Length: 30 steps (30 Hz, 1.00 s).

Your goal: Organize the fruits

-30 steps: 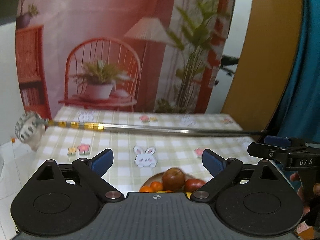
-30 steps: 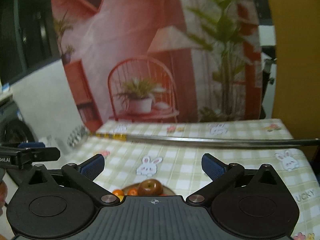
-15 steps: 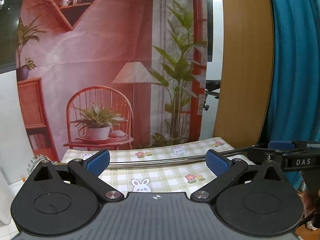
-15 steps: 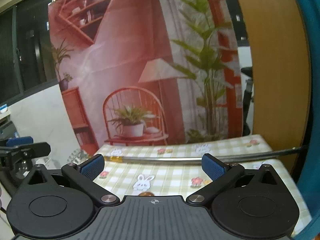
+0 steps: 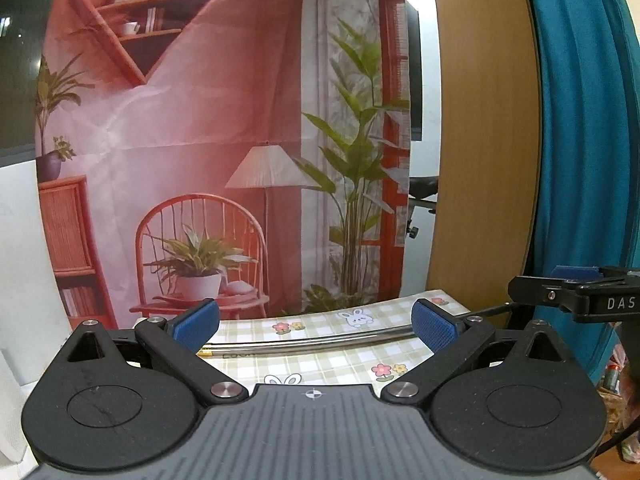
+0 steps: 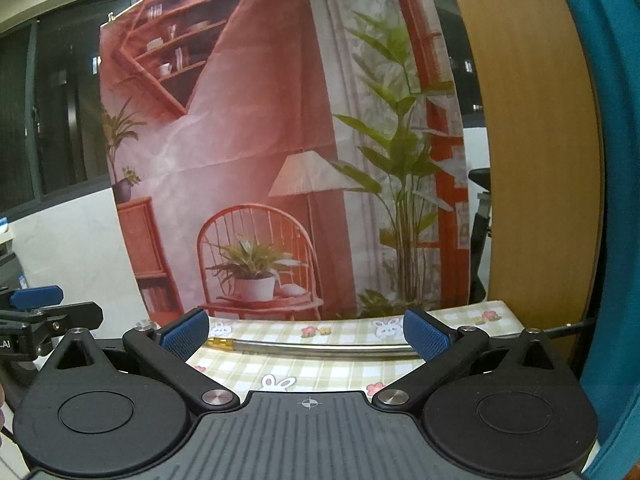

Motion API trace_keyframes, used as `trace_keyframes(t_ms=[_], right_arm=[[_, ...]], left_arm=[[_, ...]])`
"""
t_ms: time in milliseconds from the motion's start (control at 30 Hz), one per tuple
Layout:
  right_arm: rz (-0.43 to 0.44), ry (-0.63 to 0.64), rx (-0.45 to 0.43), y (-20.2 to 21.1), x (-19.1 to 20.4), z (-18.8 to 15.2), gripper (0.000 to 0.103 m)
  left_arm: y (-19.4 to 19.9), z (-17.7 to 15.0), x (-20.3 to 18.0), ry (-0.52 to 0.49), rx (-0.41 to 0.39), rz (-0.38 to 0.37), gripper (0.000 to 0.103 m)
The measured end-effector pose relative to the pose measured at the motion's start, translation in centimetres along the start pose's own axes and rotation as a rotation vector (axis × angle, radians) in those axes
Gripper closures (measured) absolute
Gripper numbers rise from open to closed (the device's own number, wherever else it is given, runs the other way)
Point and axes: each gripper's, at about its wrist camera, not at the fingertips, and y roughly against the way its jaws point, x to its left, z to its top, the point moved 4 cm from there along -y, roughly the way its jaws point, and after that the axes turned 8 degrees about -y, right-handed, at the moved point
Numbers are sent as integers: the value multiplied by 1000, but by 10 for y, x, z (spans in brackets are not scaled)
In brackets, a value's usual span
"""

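At the far left of the right wrist view, only the blue-tipped end of the left gripper (image 6: 36, 298) is shown, the remainder being cut off by the frame edge. In the left wrist view the left gripper (image 5: 316, 322) is held with its blue pads (image 5: 196, 320) spread wide, and nothing is gripped between them. Past the fingers, a table covered by a checked tablecloth (image 5: 340, 354) printed with rabbits and flowers is seen, its near part hidden behind the gripper body. A metal rod (image 5: 312, 346) is laid across the cloth from left to right; its left end is covered by the finger. Behind the table a printed backdrop (image 5: 200, 140) with a chair, lamp and plants is hung. At the right edge of that view, the right gripper (image 5: 576, 276) is partly visible, and beyond it a teal curtain (image 5: 580, 120). In the right wrist view the right gripper (image 6: 306, 330) is likewise held wide apart and empty. No fruit can be made out in either view, so its place and look cannot be told.
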Motion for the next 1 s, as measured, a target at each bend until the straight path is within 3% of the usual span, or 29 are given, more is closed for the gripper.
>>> trace_keyframes(t_ms=[1000], right_arm=[[-8,5,-31,10,0,-3,0]], left_arm=[[3,-6,-5,-30,12,-4,0]])
